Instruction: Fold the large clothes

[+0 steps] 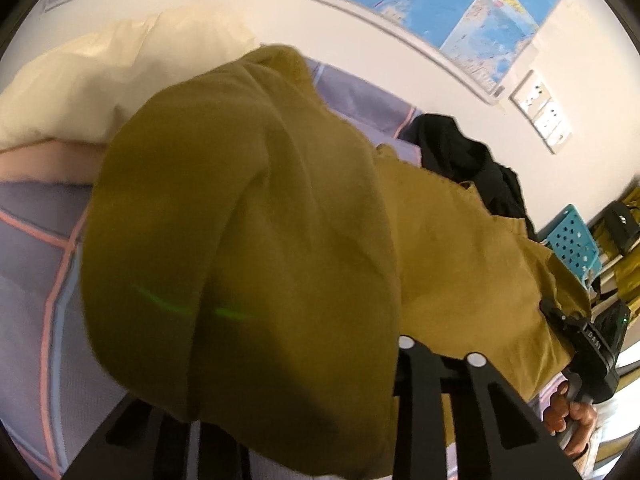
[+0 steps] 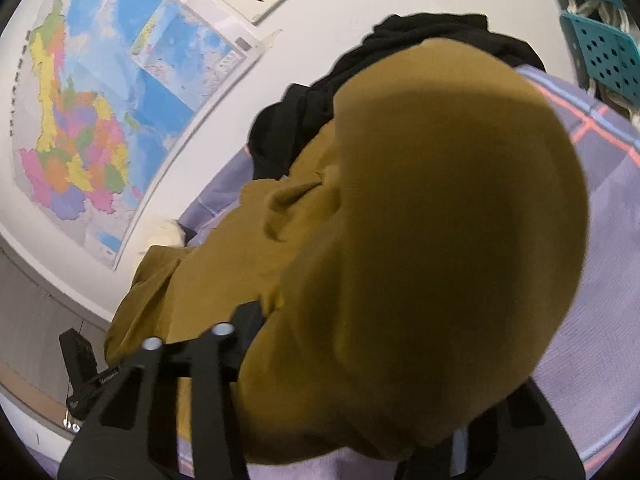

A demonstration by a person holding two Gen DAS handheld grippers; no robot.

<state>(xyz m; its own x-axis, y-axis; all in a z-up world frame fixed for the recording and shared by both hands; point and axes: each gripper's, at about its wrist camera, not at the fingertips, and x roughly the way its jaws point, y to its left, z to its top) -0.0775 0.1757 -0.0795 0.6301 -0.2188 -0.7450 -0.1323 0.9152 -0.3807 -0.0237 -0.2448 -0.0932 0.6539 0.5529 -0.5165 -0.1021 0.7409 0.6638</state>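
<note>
Mustard garment lifted between our two grippers, over the bed

We hold the mustard garment (image 1: 248, 216) draped over both tools: it hides our left gripper (image 1: 304, 412) and right gripper (image 2: 348, 400), so we cannot tell their spread. Its long axis runs left to right between them above the purple bedsheet (image 2: 600, 240), neither hand nearer; black clothing (image 1: 472, 160) lies far.

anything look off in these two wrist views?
Yes: the mustard garment is draped over both grippers, covering the fingertips and most of each view, so grip state can't be read. A black garment lies crumpled against the wall behind it.
</note>
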